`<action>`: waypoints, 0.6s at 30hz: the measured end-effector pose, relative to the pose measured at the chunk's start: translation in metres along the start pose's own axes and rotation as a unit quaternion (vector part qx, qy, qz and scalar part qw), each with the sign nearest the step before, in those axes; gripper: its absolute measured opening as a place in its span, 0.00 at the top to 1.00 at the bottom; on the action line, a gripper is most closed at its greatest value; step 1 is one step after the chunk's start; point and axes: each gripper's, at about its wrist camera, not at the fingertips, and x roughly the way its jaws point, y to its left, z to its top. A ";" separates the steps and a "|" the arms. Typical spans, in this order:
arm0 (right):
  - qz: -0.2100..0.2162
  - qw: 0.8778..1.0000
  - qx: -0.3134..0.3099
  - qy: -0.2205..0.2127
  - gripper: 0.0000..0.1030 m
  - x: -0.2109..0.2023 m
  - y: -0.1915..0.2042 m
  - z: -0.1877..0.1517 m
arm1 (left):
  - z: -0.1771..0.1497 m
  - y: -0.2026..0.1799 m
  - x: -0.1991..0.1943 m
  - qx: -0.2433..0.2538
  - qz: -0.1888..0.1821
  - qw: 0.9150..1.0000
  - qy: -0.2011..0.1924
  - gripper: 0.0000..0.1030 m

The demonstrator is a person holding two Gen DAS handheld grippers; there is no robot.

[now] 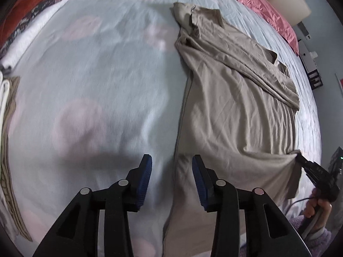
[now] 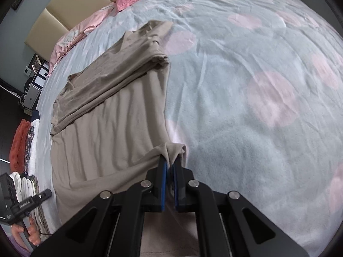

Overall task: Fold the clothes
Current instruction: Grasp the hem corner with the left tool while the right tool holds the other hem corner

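Here is the beige shirt (image 1: 231,107), stretched long across the pale blue bedspread (image 1: 96,75) with its faint pink spots, collar end toward the headboard (image 2: 64,10) and the pink pillows (image 1: 268,12), hem end toward the near edge of the bed. One sleeve lies folded across the upper body of the garment. The right gripper (image 2: 169,167) has its blue pads pinched tight on a bunched corner of the hem, the cloth rising to a small peak between the jaws and pulling ridges up the length of the fabric. From the left wrist view that same gripper shows at the shirt's far lower corner, a hand (image 1: 317,209) wrapped round its handle. The left gripper (image 1: 172,177) stands with its jaws apart and nothing between them, hanging above the bedspread right at the shirt's straight side edge, one blue pad over the blue cover, the other over the beige cloth. Along the far side edge of the bed sits a row of folded clothes (image 1: 32,21): rust red, a dark print, white, and more white and tan pieces nearer the corner. The left hand (image 2: 32,233) shows in the right wrist view beside that row.
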 end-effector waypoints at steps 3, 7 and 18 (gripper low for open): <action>0.001 1.000 0.007 0.013 0.95 0.008 -0.003 0.002 | -0.008 0.003 -0.001 -0.011 -0.019 0.999 0.025 0.48; 0.001 1.000 0.008 0.016 0.94 0.010 -0.003 0.002 | -0.019 -0.006 0.010 0.012 -0.002 0.998 0.067 0.48; 0.015 0.999 0.034 0.016 0.88 0.003 -0.008 -0.002 | -0.030 -0.038 0.030 0.087 0.064 0.990 0.086 0.49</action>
